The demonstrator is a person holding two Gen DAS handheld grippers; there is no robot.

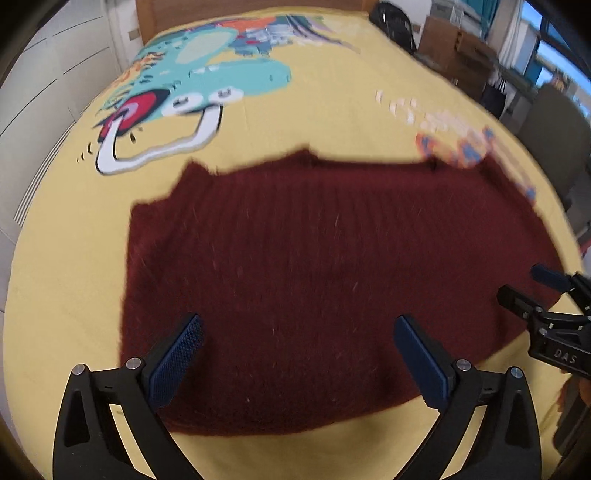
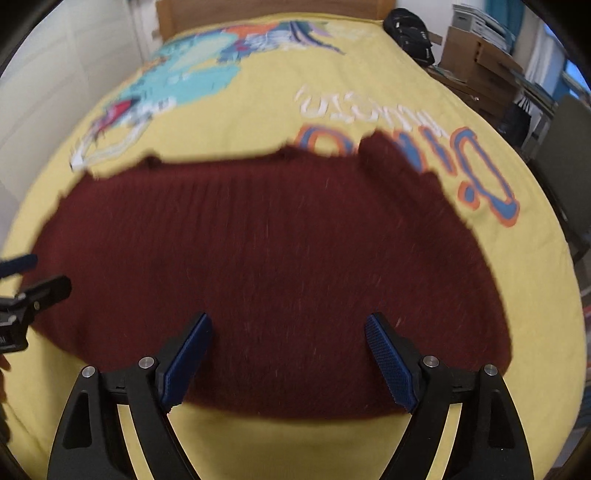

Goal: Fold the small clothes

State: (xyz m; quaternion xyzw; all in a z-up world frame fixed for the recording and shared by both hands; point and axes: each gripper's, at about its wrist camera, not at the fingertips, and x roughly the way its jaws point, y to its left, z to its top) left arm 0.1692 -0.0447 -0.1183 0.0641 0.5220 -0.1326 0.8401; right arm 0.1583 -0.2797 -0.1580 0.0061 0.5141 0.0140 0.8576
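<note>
A dark red knitted garment lies flat on the yellow printed bedspread, folded into a broad rectangle. My left gripper hovers over the garment's near edge, jaws wide open, nothing between the blue pads. In the right wrist view the same garment fills the middle, and my right gripper stands open above its near edge, holding nothing. The right gripper also shows at the right edge of the left wrist view, and the left gripper's fingers at the left edge of the right wrist view.
The bedspread carries a cartoon print and large lettering. A wooden headboard stands at the far end. A black bag, cardboard boxes and a grey chair crowd the right side. White cupboards line the left.
</note>
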